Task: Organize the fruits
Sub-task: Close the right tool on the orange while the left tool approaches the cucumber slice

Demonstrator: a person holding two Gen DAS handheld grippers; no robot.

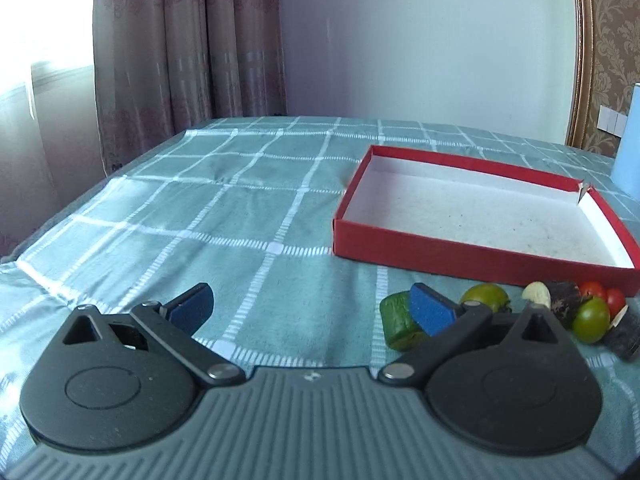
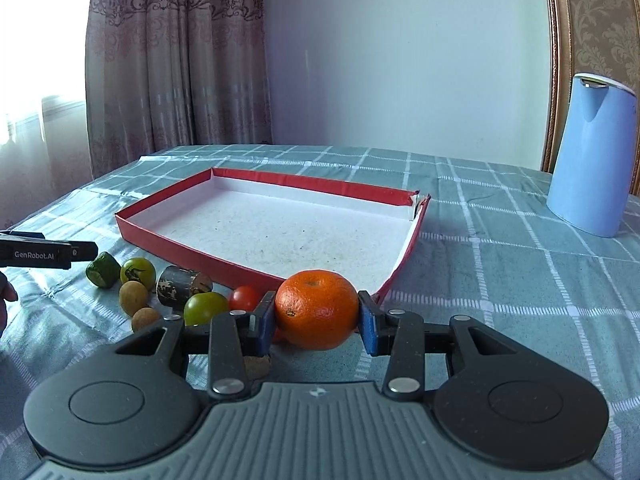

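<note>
Round orange mandarin [image 2: 316,314] is clamped in the right tongs [image 2: 316,320], just short of the shallow red cardboard box [image 2: 256,280], dead ahead (clearance unclear). Left tongs [image 1: 312,312] spread, empty.

On the counter [image 2: 500,264], the small fruits [image 2: 138,274] lie in a row before the box's [image 2: 168,246] front wall, left of the mandarin [image 2: 316,308]. The jug [image 2: 592,160] stands behind, right of the box.

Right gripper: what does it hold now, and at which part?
The right gripper holds the orange mandarin, its pads pressed on the fruit's two opposite sides. The left gripper is open and holds nothing.
</note>
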